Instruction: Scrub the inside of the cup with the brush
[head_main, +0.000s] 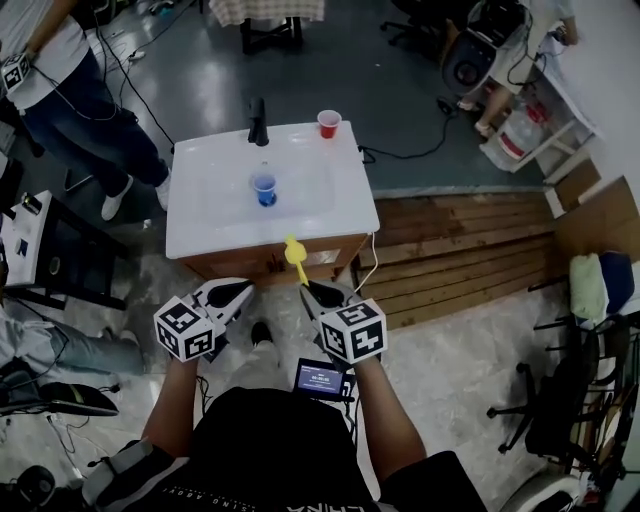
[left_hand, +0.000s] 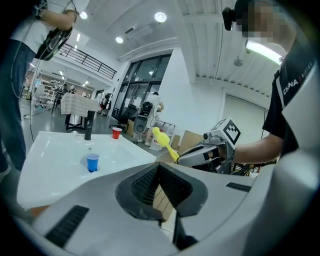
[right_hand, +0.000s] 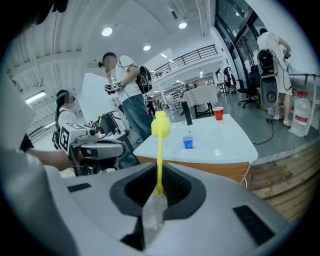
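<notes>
The white table (head_main: 205, 215) stands just ahead of the person holding the tools, and both tools hang short of its near edge, side by side and apart from each other. The left hand-held gripper (left_hand: 159, 168) has its jaws pressed together with nothing between them. The right hand-held gripper (right_hand: 158, 186) is clamped on the handle of the yellow brush (right_hand: 159, 150). The thin yellow stem rises from between the dark pads, with a clear bit of the handle below them, and the rounded yellow head stands at the top. From the head view, the brush head shows against the table's wooden front, at the near edge and a little right of its middle.

The blue cup (head_main: 264, 189) stands upright about the middle of the table, well apart from both tools and from the brush. A red cup (head_main: 329, 123) stands upright near the far right corner. A dark upright fixture (head_main: 258, 121) stands at the far edge, roughly behind the blue cup.

A bystander in jeans (head_main: 75, 95) stands by the far left corner. Wooden boards (head_main: 455, 250) cover the floor along the table's right side.
</notes>
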